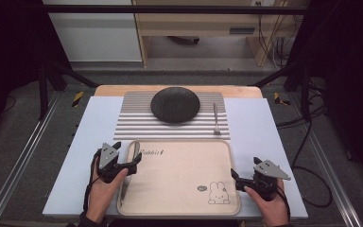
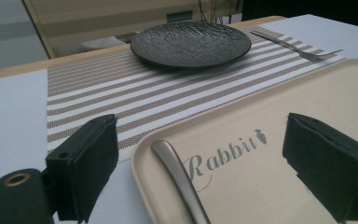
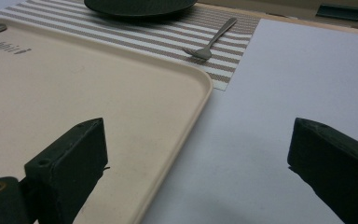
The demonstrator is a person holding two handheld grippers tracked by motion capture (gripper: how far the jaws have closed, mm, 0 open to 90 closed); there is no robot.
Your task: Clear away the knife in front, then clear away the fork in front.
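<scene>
A beige tray [image 1: 179, 176] printed with "Rabbit" and a bunny lies at the table's front. A metal utensil [image 1: 128, 174] rests along its left side; its handle [image 2: 179, 179] runs between the jaws of my left gripper [image 1: 131, 166], which stands open over the tray's left rim, holding nothing. My right gripper [image 1: 236, 180] is open at the tray's right edge [image 3: 186, 126], one jaw over the tray, the other over the bare table. Behind the tray, a black plate [image 1: 175, 105] sits on a striped placemat [image 1: 137, 124], with a fork [image 1: 215, 118] to its right.
A white board [image 1: 260, 142] covers the tabletop, with bare strips on both sides of the tray. Metal rails and cables run along the floor on either side. A wooden shelf unit stands beyond the table's far edge.
</scene>
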